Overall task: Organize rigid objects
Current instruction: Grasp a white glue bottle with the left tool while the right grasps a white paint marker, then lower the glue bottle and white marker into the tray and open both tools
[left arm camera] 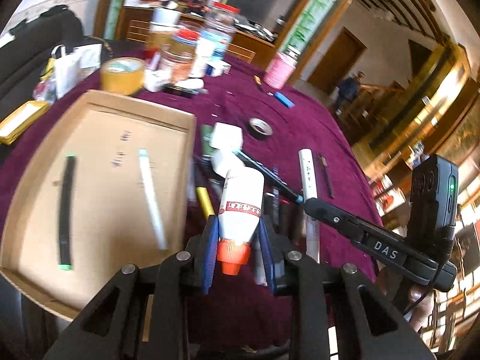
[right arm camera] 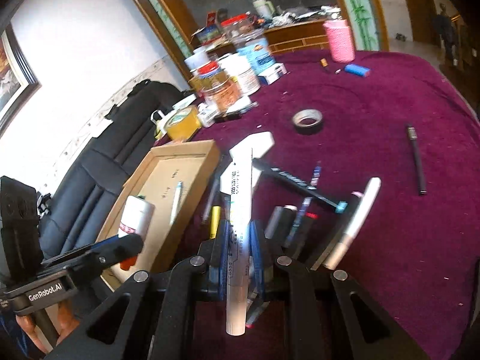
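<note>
The white glue bottle (left arm camera: 240, 207) with its orange cap sits clenched in the left gripper (left arm camera: 238, 234), long axis along the jaws, cap toward the camera. The cardboard tray (left arm camera: 180, 114) lies at the left of the left wrist view, so the left hand is nearer. The right gripper (right arm camera: 240, 249) grasps a white marker (right arm camera: 238, 240) lengthwise above the pens on the bench (right arm camera: 390, 96); there the tray is left of centre.

Round table (right arm camera: 390, 96) under maroon cloth, black sofa (right arm camera: 99, 162) along its left edge. White wall (right arm camera: 75, 45) with framed picture (right arm camera: 15, 69); wooden sideboard (right arm camera: 300, 37) behind far edge. Daylight.
</note>
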